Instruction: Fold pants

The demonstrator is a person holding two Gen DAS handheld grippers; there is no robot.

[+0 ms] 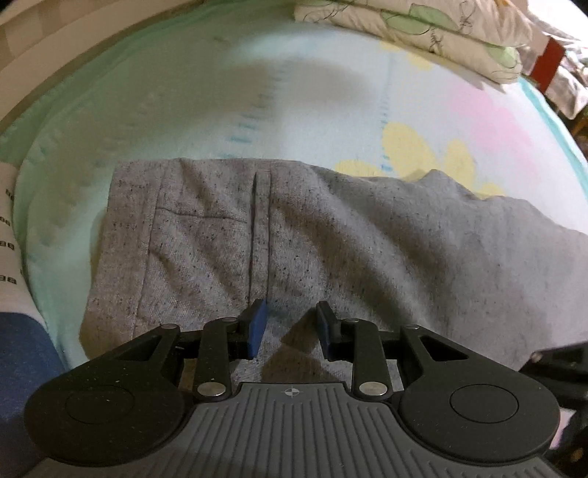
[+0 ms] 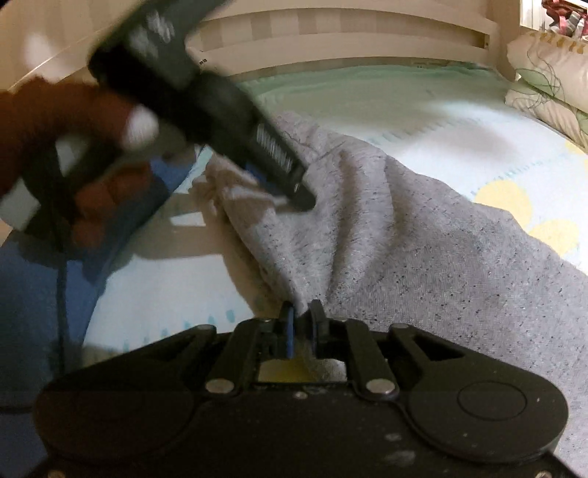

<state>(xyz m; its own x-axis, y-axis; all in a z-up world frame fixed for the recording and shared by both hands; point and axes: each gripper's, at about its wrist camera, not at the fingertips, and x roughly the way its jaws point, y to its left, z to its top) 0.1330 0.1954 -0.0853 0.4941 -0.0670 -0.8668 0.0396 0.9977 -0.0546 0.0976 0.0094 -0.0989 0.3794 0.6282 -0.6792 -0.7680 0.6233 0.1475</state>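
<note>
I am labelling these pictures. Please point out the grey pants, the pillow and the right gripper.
grey pants [image 1: 330, 235]: left wrist view, on the flat middle cloth.
pillow [image 1: 422, 33]: left wrist view, on its flowered cover.
right gripper [image 2: 302, 312]: right wrist view, between its fingertips, where the cloth is pinched.

Grey speckled pants [image 1: 330, 235] lie spread and wrinkled on the pastel bedsheet, pocket side up.

A bed [image 1: 228, 92] carries it all, covered by a pale sheet with a mint-green border and soft yellow and pink shapes. Spread flat right on that sheet are the speckled grey pants [image 1: 279, 235], rumpled into ridges on one side. Up at the far edge, folded floral bedding [image 1: 433, 33] rests on the sheet, well apart from the pants.
</note>
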